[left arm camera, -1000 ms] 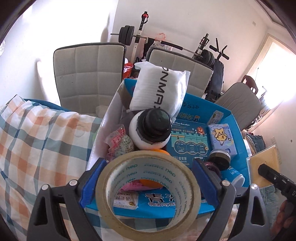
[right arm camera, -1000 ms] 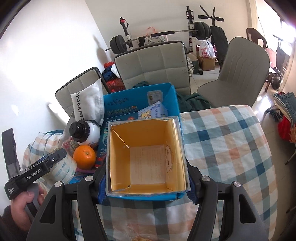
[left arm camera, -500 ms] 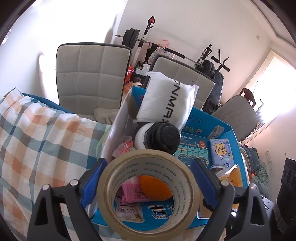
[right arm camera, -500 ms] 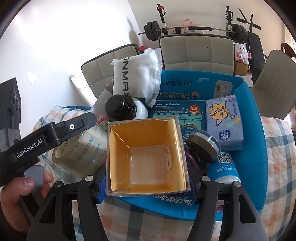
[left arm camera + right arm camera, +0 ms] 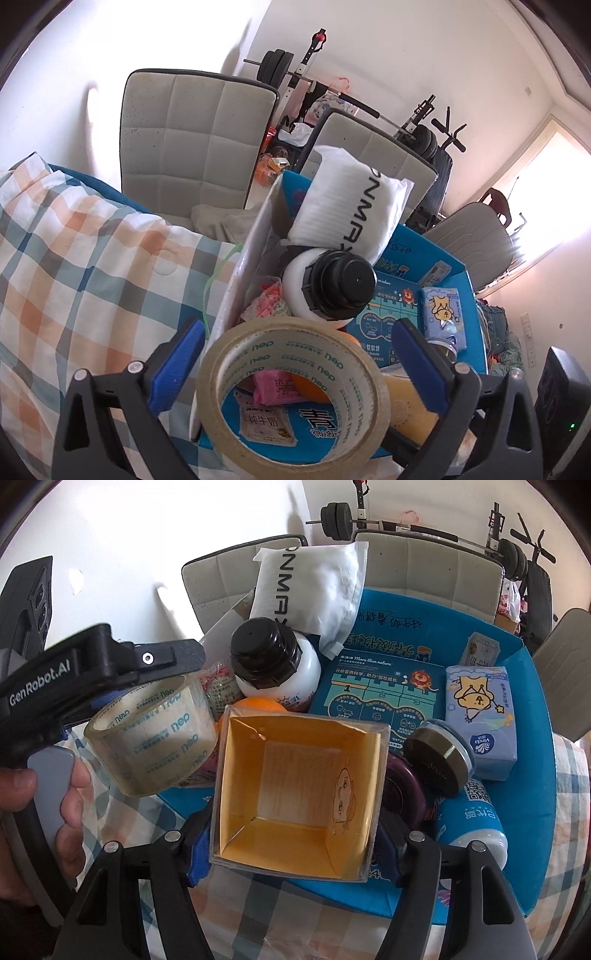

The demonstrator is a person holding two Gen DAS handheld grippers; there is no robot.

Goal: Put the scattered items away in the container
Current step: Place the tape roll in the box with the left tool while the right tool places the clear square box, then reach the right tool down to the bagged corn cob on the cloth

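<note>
My left gripper is shut on a roll of clear tape and holds it over the near left corner of the blue cardboard box. The tape also shows in the right wrist view. My right gripper is shut on an open orange carton and holds it above the box's front edge. The box holds a white bottle with a black cap, a white pouch, an orange, a tissue pack and several other items.
The box sits on a checked cloth. Grey padded chairs stand behind it. Weight-lifting gear lines the far wall. A dark jar and a blue-and-white bottle lie in the box's right side.
Both grippers have moved in over the box with their loads. The left gripper swung left, and the right one came forward so the carton now hangs over the box's front.
</note>
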